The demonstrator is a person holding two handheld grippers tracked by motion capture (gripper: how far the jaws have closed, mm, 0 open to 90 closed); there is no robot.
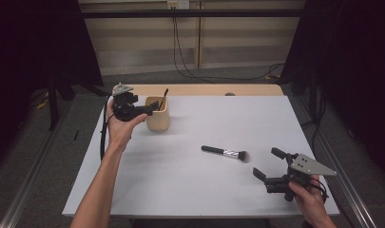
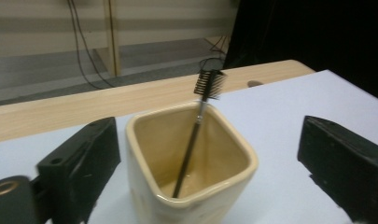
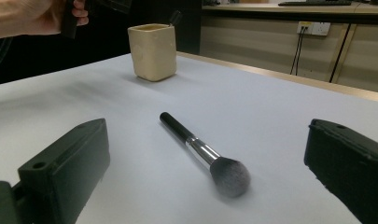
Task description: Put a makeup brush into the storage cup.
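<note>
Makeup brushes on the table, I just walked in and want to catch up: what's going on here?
A person holds a two-jaw gripper in each hand at a white-topped table. The left gripper is at the beige ceramic cup, jaws open on either side of it, pressing nothing; a small comb-headed brush stands inside the cup. The right gripper is open near the table's front right, aimed at a black powder brush lying flat on the table, not yet touched.

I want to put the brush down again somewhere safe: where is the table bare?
Bare: the near-left stretch between the cup and the makeup brush, and the far-right area beyond that brush. Crowded: around the cup, where the open left gripper hovers, and the near-right corner by the right gripper.
</note>
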